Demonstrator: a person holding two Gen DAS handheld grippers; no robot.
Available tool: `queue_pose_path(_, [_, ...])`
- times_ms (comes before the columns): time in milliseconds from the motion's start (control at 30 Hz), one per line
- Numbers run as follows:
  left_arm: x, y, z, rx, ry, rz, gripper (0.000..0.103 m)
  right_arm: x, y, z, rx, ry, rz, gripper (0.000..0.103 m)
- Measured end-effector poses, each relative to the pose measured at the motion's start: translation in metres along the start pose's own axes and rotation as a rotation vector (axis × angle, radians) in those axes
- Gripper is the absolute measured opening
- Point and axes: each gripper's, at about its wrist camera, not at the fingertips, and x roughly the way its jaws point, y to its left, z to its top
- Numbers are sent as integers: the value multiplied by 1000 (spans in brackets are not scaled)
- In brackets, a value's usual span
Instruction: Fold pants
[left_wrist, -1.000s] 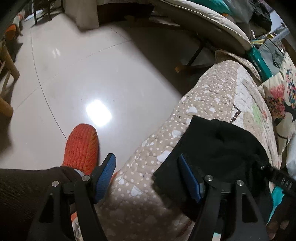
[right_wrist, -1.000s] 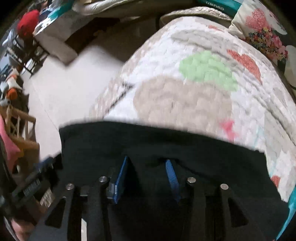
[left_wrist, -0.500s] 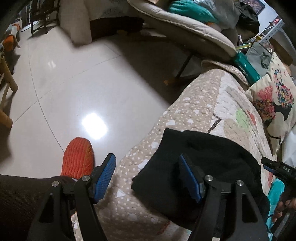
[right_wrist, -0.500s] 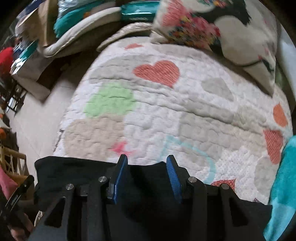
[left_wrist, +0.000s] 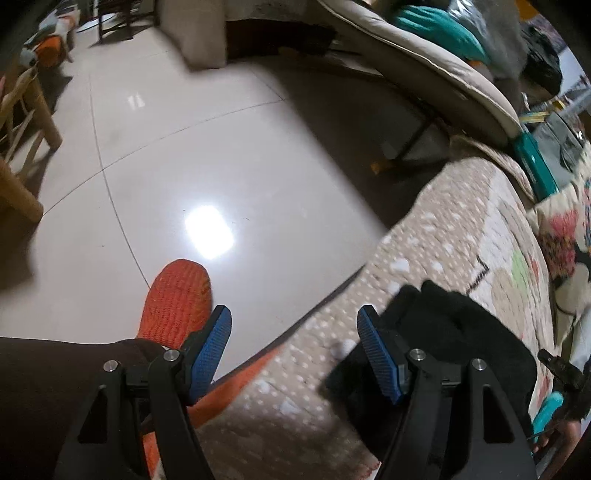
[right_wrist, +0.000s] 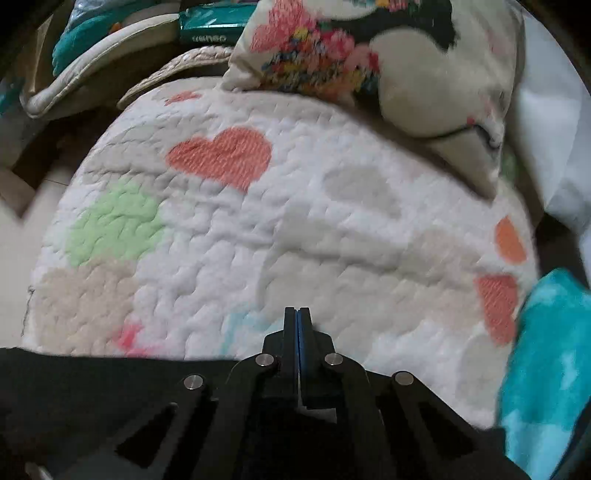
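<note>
In the left wrist view, a glossy pale tiled floor (left_wrist: 207, 147) fills the left, with an orange knitted slipper (left_wrist: 175, 306) on it beside a dark brown trouser leg (left_wrist: 55, 387). The left gripper (left_wrist: 293, 349) hangs with its blue-padded jaws well apart and nothing between them, over the edge of a beige dotted quilted bed cover (left_wrist: 443, 229). Just right of it the black folded pants (left_wrist: 450, 332) lie bunched on that cover.

In the right wrist view the pants (right_wrist: 92, 387) cross the bottom left, on the white quilt with coloured hearts (right_wrist: 295, 221). The right gripper (right_wrist: 297, 321) has just closed; its jaws are pressed together over the quilt, with no cloth visibly between them. A floral cushion (right_wrist: 369, 66) lies beyond, a turquoise fleece cloth (right_wrist: 546, 362) at the right.
</note>
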Motion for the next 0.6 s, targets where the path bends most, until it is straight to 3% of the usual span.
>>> queue_pose_path(133, [1, 1, 1, -9, 15, -11, 70, -30, 4, -10, 3, -50, 97, 6])
queue_pose_path(267, [-4, 10, 9, -49, 9, -28, 70, -69, 66, -57, -133, -39, 424, 8])
queue_pose_path(367, [-13, 22, 19, -101, -18, -39, 70, -84, 117, -99, -277, -17, 546, 11])
queue_pose_path(500, [-25, 40, 31, -170, -54, -56, 70, -100, 179, -142, -484, -86, 558, 16])
queue_pose_path(567, [-29, 45, 35, -192, -63, -62, 70, -96, 201, -151, -520, -104, 517, 34])
queue_pose_path(600, [-29, 47, 36, -204, -64, -69, 70, -89, 210, -152, -508, -78, 529, 34])
